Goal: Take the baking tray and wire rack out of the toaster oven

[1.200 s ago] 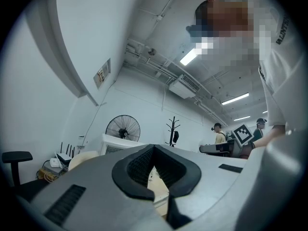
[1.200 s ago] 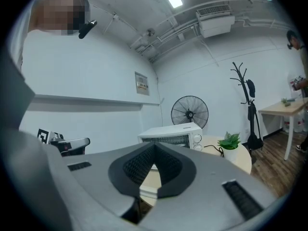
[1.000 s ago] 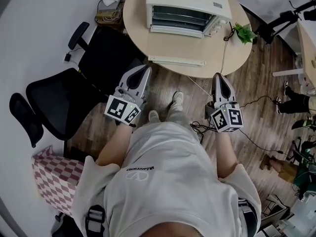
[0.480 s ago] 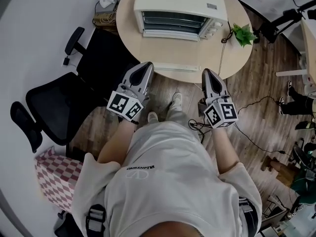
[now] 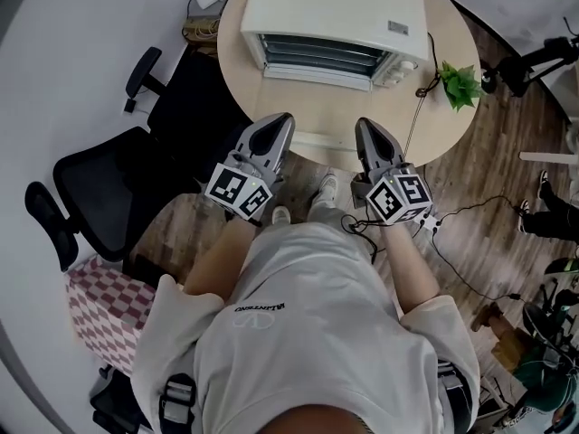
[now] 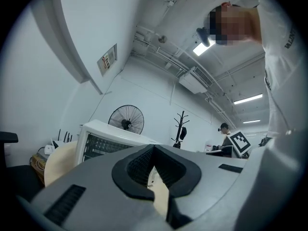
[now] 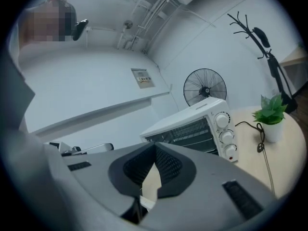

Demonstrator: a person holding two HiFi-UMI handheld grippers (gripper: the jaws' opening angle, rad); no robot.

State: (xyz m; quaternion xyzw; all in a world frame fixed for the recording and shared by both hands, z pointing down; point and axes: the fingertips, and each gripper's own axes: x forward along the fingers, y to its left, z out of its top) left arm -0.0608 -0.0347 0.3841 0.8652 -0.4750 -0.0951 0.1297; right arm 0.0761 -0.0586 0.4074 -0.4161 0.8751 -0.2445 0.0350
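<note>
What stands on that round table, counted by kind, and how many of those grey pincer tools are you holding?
Toaster oven: 1
Potted plant: 1
Grippers: 2, the left gripper and the right gripper, both shut and empty
Total: 4

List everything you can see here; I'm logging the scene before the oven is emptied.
toaster oven: one, white, on the table
table: one, light wood, round, under the oven
potted plant: one, green, on the table right of the oven
office chair: one, black, left of the table
checked cloth: one, red and white, lower left by the chair
fan: one, dark, beyond the oven
left hand-held gripper: one, grey, shut, empty, near table edge
right hand-held gripper: one, grey, shut, empty, near table edge
</note>
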